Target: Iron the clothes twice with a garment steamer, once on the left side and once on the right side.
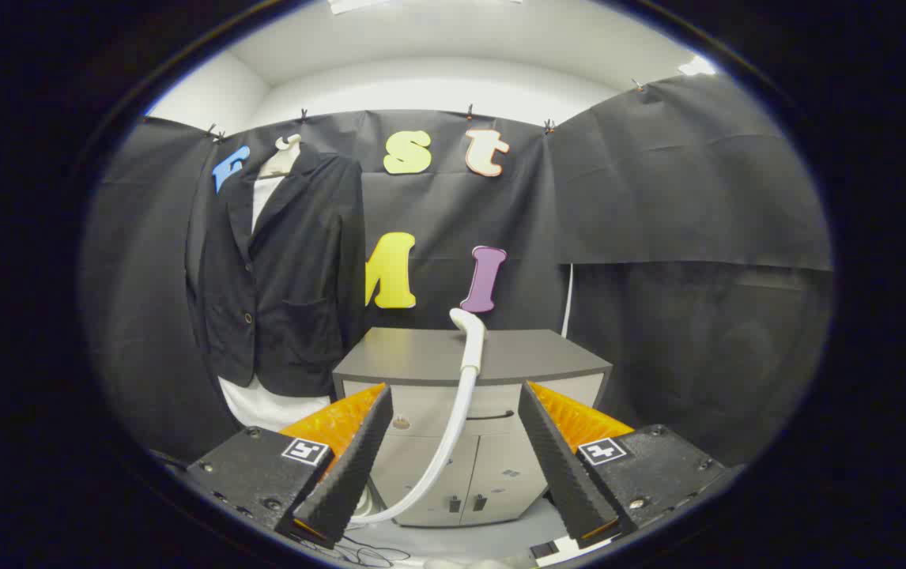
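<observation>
The tongs (453, 442) are standing wide open, holding nothing. The white curved steamer wand (465, 356) is resting on the grey cabinet (548, 359) at twelve o'clock; the black jacket (287, 269) is hanging at ten. A loose grip may be letting the wand slip.

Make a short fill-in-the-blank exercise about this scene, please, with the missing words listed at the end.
1. The gripper has its fingers ____, with nothing held between them.
2. The steamer head rests on top of the grey ____.
3. The dark jacket hangs over a ____ garment, beside the cabinet.
4. The steamer's white hose runs down the cabinet front, ____ the two fingers.

Missing words: open; cabinet; white; between
</observation>
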